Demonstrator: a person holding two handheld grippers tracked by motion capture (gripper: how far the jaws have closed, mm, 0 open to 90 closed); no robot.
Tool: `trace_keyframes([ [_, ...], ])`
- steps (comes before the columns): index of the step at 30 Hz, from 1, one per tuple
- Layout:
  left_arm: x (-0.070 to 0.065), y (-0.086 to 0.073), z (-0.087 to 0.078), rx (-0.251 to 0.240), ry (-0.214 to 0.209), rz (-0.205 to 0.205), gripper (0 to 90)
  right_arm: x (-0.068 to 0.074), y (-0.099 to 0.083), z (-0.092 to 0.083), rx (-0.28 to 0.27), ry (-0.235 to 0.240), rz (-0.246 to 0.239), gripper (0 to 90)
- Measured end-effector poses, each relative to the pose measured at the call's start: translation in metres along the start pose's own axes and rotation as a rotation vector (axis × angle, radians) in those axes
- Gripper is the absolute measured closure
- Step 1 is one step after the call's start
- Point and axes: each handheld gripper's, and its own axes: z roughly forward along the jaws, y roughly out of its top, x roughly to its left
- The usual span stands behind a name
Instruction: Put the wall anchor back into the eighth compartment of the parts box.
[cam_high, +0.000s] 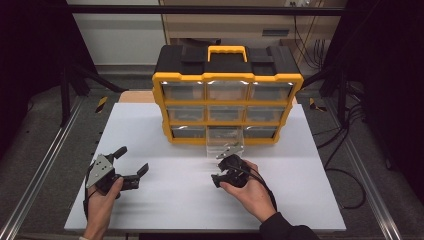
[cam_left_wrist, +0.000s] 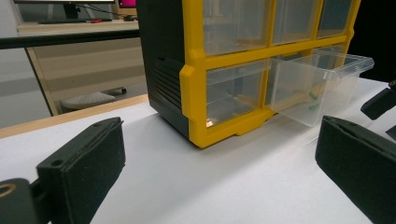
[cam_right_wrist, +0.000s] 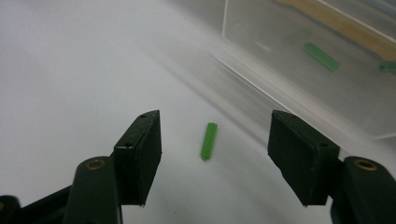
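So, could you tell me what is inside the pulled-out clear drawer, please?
Inside the pulled-out clear drawer lie small green pieces; its frosted walls blur them, so their exact count stays unclear.

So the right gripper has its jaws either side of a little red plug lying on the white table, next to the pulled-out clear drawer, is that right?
Nearly. The plug is green, not red, as the right gripper view shows. The rest holds: it lies on the white table between the open jaws of the right gripper, untouched by them, next to the pulled-out clear drawer.
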Motion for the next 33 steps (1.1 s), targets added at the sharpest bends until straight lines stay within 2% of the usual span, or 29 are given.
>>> trace_keyframes([
  [2, 0.0, -0.001, 0.001, 0.005, -0.002, 0.0, 1.1, -0.002, 0.0, 0.001, -0.003, 0.007, -0.016, 38.6],
  [4, 0.0, -0.001, 0.001, 0.003, -0.003, -0.001, 1.1, -0.001, 0.0, 0.0, 0.011, 0.008, 0.022, 41.7],
  [6, 0.001, -0.001, 0.001, 0.002, -0.002, -0.001, 1.1, -0.003, 0.001, 0.001, 0.01, 0.004, 0.019, 44.8],
  [9, 0.001, 0.0, 0.001, 0.002, -0.003, -0.001, 1.1, -0.002, 0.002, 0.006, 0.013, 0.018, 0.047, 49.3],
  [12, 0.001, 0.0, 0.001, 0.002, -0.003, 0.001, 1.1, -0.002, 0.002, 0.009, 0.033, 0.021, 0.024, 52.9],
  [14, 0.001, 0.0, 0.001, 0.002, -0.002, 0.0, 1.1, 0.001, 0.001, 0.011, 0.038, 0.02, 0.042, 55.9],
  [16, 0.001, 0.0, 0.001, 0.0, -0.003, -0.001, 1.1, 0.001, 0.001, 0.013, 0.039, 0.022, 0.032, 57.9],
  [18, 0.001, 0.0, 0.001, 0.001, -0.003, -0.001, 1.1, 0.0, -0.002, 0.018, 0.053, -0.003, 0.027, 61.5],
  [20, 0.0, 0.0, 0.001, -0.002, -0.004, -0.002, 1.1, 0.0, -0.003, 0.02, 0.057, 0.009, 0.045, 64.9],
  [22, 0.0, 0.0, 0.001, -0.002, -0.004, -0.002, 1.1, -0.001, -0.004, 0.021, 0.068, 0.0, 0.027, 67.5],
  [23, 0.0, 0.0, 0.001, -0.002, -0.003, -0.003, 1.1, -0.001, -0.005, 0.021, 0.063, 0.01, 0.046, 68.7],
  [24, 0.0, 0.0, 0.001, -0.003, -0.002, -0.002, 1.1, -0.001, -0.005, 0.021, 0.062, 0.013, 0.032, 70.3],
  [26, 0.001, 0.001, 0.0, -0.005, -0.001, -0.001, 1.1, -0.002, -0.005, 0.023, 0.062, 0.013, 0.053, 71.4],
  [28, 0.001, 0.001, 0.0, -0.006, -0.001, -0.004, 1.1, 0.0, -0.004, 0.025, 0.063, 0.029, 0.055, 73.0],
  [30, 0.001, 0.0, 0.001, -0.002, -0.003, -0.001, 1.1, 0.0, -0.004, 0.027, 0.072, 0.02, 0.06, 73.6],
  [33, 0.0, 0.0, 0.001, 0.0, -0.006, 0.002, 1.1, 0.0, -0.004, 0.028, 0.072, 0.002, 0.022, 77.9],
])
